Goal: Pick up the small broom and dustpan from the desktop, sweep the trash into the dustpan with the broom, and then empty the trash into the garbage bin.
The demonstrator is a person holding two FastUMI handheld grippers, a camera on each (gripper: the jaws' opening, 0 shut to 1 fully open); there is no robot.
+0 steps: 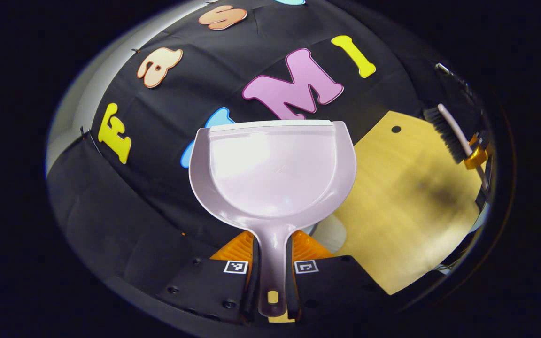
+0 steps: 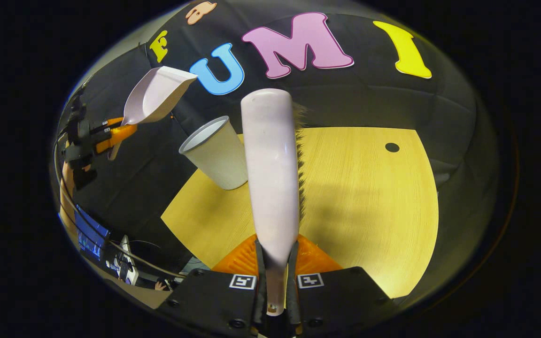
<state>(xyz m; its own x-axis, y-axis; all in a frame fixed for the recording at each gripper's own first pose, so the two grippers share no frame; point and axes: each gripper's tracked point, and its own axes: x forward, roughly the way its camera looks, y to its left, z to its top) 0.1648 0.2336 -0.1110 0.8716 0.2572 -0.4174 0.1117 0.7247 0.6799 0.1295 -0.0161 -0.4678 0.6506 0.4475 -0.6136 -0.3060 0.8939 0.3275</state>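
In the left gripper view, the left gripper (image 1: pixel 273 267) clamps both fingers on the handle of the pale dustpan (image 1: pixel 273 171), which fills the frame's centre, raised before the black wall. In the right gripper view, the right gripper (image 2: pixel 275 277) grips the broom (image 2: pixel 270 173) by its handle at centre, above the wooden desktop (image 2: pixel 369 211). The white garbage bin (image 2: pixel 216 152) stands just left of the broom.

Even overhead light, both views bright. Glare patch on the dustpan (image 1: pixel 270 169) bowl; soft highlight along the broom (image 2: pixel 270 173) back. Dark soft shadow on the tabletop (image 1: pixel 406 206) in left gripper view. Heavy fisheye bending and dimming toward edges; centre sharp.
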